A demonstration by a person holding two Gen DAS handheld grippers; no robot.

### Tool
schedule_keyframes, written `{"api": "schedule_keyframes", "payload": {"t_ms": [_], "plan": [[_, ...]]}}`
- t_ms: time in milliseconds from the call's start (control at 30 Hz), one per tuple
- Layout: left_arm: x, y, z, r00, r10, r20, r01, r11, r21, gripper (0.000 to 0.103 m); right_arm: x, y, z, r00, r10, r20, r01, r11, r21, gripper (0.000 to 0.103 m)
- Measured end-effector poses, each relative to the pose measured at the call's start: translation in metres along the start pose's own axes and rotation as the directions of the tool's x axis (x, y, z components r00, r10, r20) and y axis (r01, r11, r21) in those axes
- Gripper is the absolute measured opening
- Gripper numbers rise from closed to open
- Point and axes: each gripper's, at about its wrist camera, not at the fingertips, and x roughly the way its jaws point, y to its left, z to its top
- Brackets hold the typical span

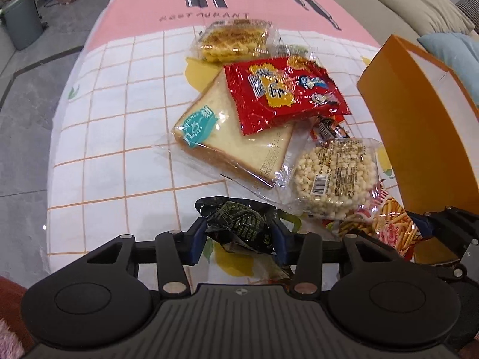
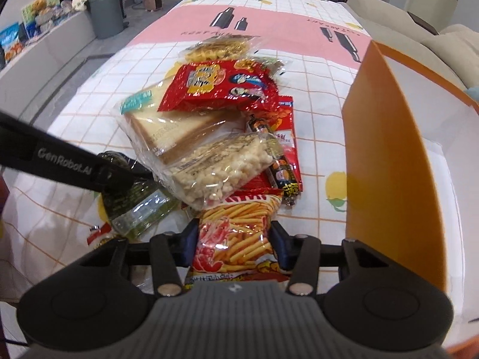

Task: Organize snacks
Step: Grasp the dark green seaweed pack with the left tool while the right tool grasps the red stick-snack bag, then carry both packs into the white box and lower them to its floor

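Note:
A pile of snacks lies on the tablecloth. My left gripper [image 1: 239, 233] is shut on a dark green-black packet [image 1: 239, 224], which also shows in the right wrist view [image 2: 134, 203]. My right gripper [image 2: 235, 239] is shut on a bag of shrimp sticks [image 2: 239, 230], also seen in the left wrist view [image 1: 392, 224]. Beyond lie a puffed rice cake pack [image 1: 335, 173], a wrapped bread slice [image 1: 233, 137], a red snack bag [image 1: 284, 92], a waffle pack [image 1: 233, 40] and small sausages [image 2: 281, 173]. An open orange box [image 2: 389, 155] stands at the right.
The checked and pink tablecloth [image 1: 125, 113] covers the table, whose left edge drops to a grey floor [image 1: 27, 113]. A grey bin [image 2: 106, 12] stands far left. A sofa [image 1: 404, 3] lies behind the box.

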Motion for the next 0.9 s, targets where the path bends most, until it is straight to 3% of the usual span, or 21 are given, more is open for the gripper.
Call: {"api": "schedule_keyframes", "payload": {"t_ms": [533, 900], "plan": [[-0.073, -0.02, -0.016, 0.986, 0.017, 0.164, -0.019, 1.0, 0.008, 0.051, -0.058, -0.009, -0.013, 0.995, -0.056, 0.086, 0.051, 0.997, 0.053, 0.047], [-0.112, -0.074, 0.002, 0.97, -0.088, 0.225, 0.061, 0.99, 0.126, 0.051, -0.121, -0.047, -0.014, 0.974, -0.061, 0.219, 0.02, 0.983, 0.184, 0.047]]}}
